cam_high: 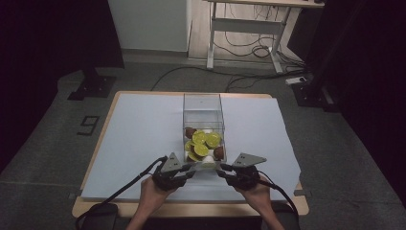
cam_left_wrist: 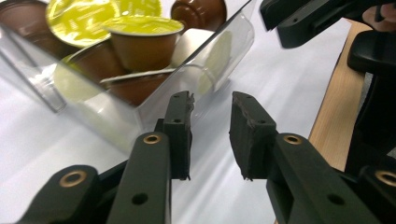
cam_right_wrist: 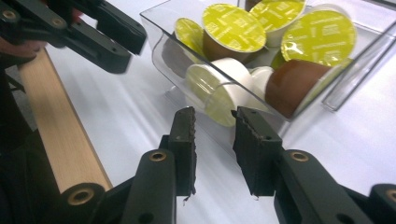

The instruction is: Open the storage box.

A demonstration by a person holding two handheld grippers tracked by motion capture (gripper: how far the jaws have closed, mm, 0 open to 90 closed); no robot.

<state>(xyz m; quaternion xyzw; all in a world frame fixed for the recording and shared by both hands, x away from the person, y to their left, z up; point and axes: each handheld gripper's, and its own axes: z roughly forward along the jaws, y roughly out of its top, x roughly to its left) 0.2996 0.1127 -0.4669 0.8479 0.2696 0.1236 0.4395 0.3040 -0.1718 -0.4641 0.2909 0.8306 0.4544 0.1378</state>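
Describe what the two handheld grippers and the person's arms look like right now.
Both the left gripper and the right gripper are black, each topped by a grey three-cornered plate, with a black cable trailing back toward the table's near edge. Up close, the jaws are flat black pads with rough, chipped edges on black links with brass-coloured pivot bushings. The person's forearms are bare, with no sleeves in view.

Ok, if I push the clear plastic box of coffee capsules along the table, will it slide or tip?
The clear plastic box looks rigid with smooth walls, so it probably slides on the white table cover. It stands tall and narrow, so a high push may tip it. The loose yellow-lidded capsules would likely shift inside.
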